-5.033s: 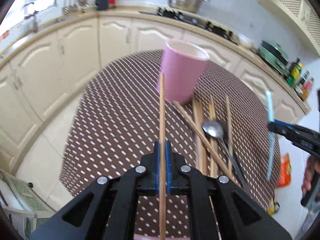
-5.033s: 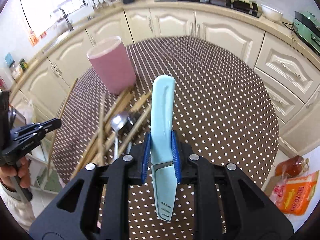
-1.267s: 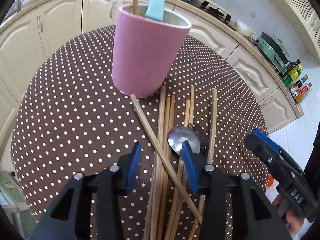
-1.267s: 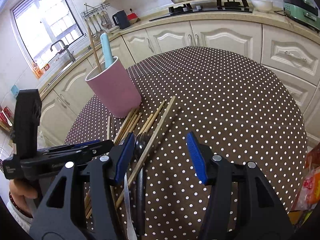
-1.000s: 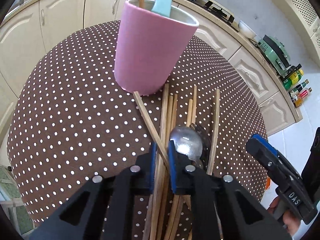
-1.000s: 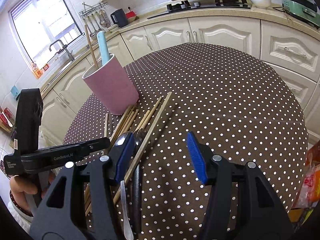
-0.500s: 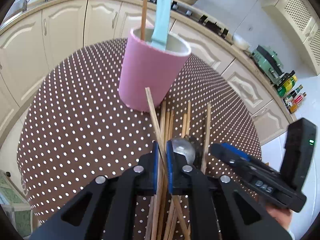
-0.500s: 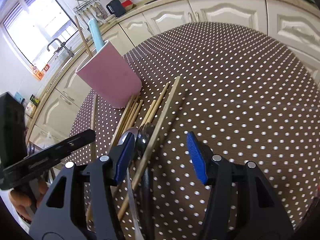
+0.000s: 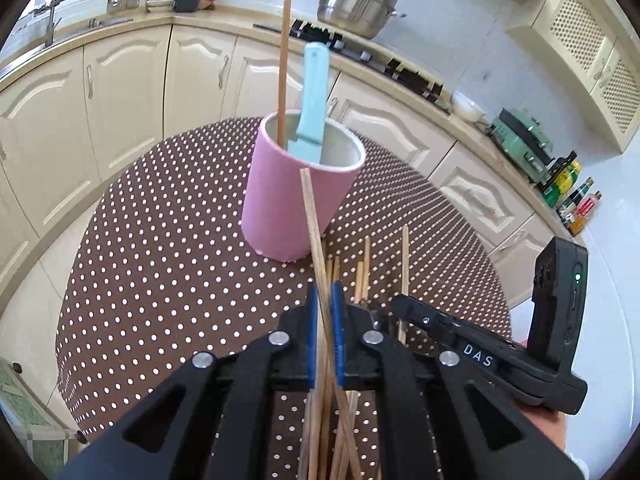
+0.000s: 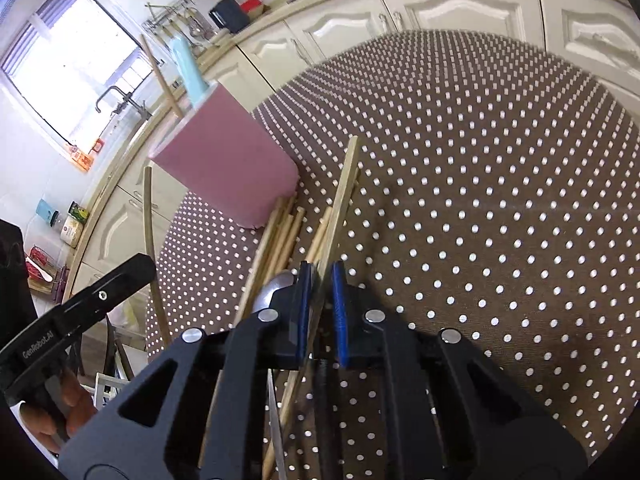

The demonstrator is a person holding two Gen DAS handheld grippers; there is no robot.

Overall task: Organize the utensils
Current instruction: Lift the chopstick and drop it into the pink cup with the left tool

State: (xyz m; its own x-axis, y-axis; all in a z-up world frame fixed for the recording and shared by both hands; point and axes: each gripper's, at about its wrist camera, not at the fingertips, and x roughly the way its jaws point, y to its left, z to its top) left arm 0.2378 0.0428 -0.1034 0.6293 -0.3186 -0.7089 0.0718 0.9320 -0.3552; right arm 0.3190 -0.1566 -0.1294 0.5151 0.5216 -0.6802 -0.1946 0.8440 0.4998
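A pink cup [image 9: 292, 200] stands on the dotted table and holds a blue-handled utensil [image 9: 314, 92] and one chopstick [image 9: 284, 60]. My left gripper [image 9: 325, 292] is shut on another chopstick [image 9: 314, 232], lifted off the pile, its tip in front of the cup's rim. Several chopsticks [image 9: 362, 276] lie in front of the cup. In the right wrist view my right gripper [image 10: 320, 280] sits low over that pile, its jaws closing with the pads against a pale chopstick [image 10: 342, 196]. A spoon [image 10: 276, 288] lies just left of its pads. The cup [image 10: 228, 168] is at the upper left.
The round table [image 10: 500, 200] has a brown polka-dot cloth and drops off on all sides. Cream cabinets and a counter curve behind it, with a steel pot [image 9: 356, 4] and bottles [image 9: 576, 200]. A hand [image 10: 64, 404] holds the left gripper at the lower left.
The right gripper's jaws went from wide open to closed on a chopstick in the pile. The left gripper rose with its chopstick, whose tip now reaches the cup's rim.
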